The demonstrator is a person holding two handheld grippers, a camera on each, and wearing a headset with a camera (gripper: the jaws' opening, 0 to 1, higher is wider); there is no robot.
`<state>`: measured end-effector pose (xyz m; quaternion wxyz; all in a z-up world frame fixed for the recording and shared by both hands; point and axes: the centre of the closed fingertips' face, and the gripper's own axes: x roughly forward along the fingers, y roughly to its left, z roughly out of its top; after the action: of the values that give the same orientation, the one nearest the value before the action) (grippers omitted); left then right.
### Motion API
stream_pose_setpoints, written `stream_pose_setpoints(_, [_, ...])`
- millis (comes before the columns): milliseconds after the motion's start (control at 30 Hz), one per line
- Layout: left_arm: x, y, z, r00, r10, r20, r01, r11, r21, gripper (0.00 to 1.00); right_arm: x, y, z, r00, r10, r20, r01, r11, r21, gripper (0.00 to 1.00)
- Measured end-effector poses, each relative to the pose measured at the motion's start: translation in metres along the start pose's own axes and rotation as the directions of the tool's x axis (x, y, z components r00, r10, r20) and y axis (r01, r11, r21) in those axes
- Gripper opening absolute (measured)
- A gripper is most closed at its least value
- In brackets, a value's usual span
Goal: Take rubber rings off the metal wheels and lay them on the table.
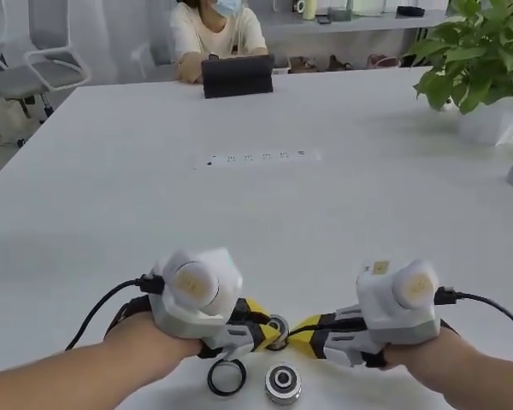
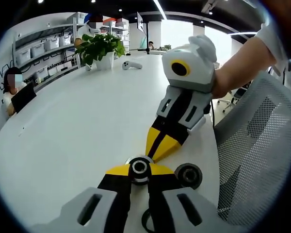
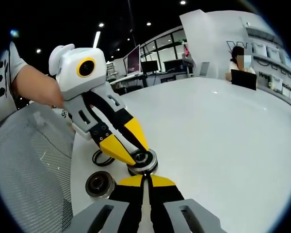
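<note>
White table (image 1: 111, 196), seen from the head view, carries all the work close to its near edge. We see the left gripper (image 1: 268, 330) reaching in from the left with its jaws clenched on a metal wheel (image 1: 277, 326), which it holds just above the table. In the left gripper view the yellow tips of the left gripper (image 2: 139, 171) sit on either side of this metal wheel (image 2: 139, 166), touching it. The right gripper (image 1: 297, 329) comes in from the opposite side and meets the wheel tip to tip. In the right gripper view the jaws of the right gripper (image 3: 145, 181) are pressed together, their tips at the dark outer rim of the metal wheel (image 3: 144, 160); we cannot tell whether they pinch any rubber.

One loose rubber ring (image 1: 227, 377) lies flat on the table below the left gripper, nearer the near edge. A second wheel (image 1: 283, 383) lies flat just beside it, apart from both grippers; it also appears in the left gripper view (image 2: 188, 175) and the right gripper view (image 3: 100, 184).

At the far edge a person (image 1: 215, 30) sits behind a dark laptop (image 1: 238, 75). A potted plant (image 1: 479, 60) stands at the far right corner, and a row of sockets (image 1: 256, 156) is set into the middle of the table.
</note>
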<state>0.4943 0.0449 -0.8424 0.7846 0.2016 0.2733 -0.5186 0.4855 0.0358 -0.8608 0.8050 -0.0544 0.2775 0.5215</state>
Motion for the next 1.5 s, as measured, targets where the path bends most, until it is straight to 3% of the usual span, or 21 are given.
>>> stream_pose_setpoints(633, [0.001, 0.001, 0.000, 0.9999, 0.012, 0.002, -0.012, 1.000, -0.006, 0.07, 0.000, -0.004, -0.001, 0.9992, -0.039, 0.013, 0.036, 0.986, 0.162, 0.00])
stream_pose_setpoints(800, [0.001, 0.001, 0.000, 0.9998, 0.019, 0.001, -0.019, 1.000, -0.009, 0.07, -0.002, -0.005, -0.001, 0.9981, -0.048, 0.038, 0.038, 0.969, 0.243, 0.00])
stream_pose_setpoints(1067, [0.001, 0.001, 0.000, 0.9998, 0.019, -0.002, -0.019, 1.000, -0.012, 0.07, -0.005, -0.006, 0.002, 0.9974, -0.051, 0.052, 0.035, 0.960, 0.277, 0.00])
stream_pose_setpoints(1100, [0.001, 0.001, 0.000, 0.9998, 0.018, -0.003, -0.018, 1.000, -0.012, 0.07, -0.007, -0.010, 0.005, 0.9950, -0.073, 0.069, 0.050, 0.955, 0.293, 0.00])
stream_pose_setpoints(1133, [0.001, 0.001, 0.000, 0.9998, 0.018, -0.002, -0.018, 1.000, -0.013, 0.07, -0.007, -0.008, 0.007, 0.9946, -0.063, 0.083, 0.032, 0.942, 0.333, 0.00])
stream_pose_setpoints(1267, [0.001, 0.001, -0.001, 0.9998, 0.018, -0.001, -0.018, 1.000, -0.013, 0.07, -0.008, -0.009, 0.005, 0.9945, -0.067, 0.081, 0.036, 0.944, 0.329, 0.00])
stream_pose_setpoints(1500, [0.001, 0.001, -0.001, 0.9997, 0.023, -0.001, -0.023, 1.000, -0.014, 0.07, -0.009, -0.009, 0.009, 0.9910, -0.073, 0.113, 0.022, 0.918, 0.396, 0.00])
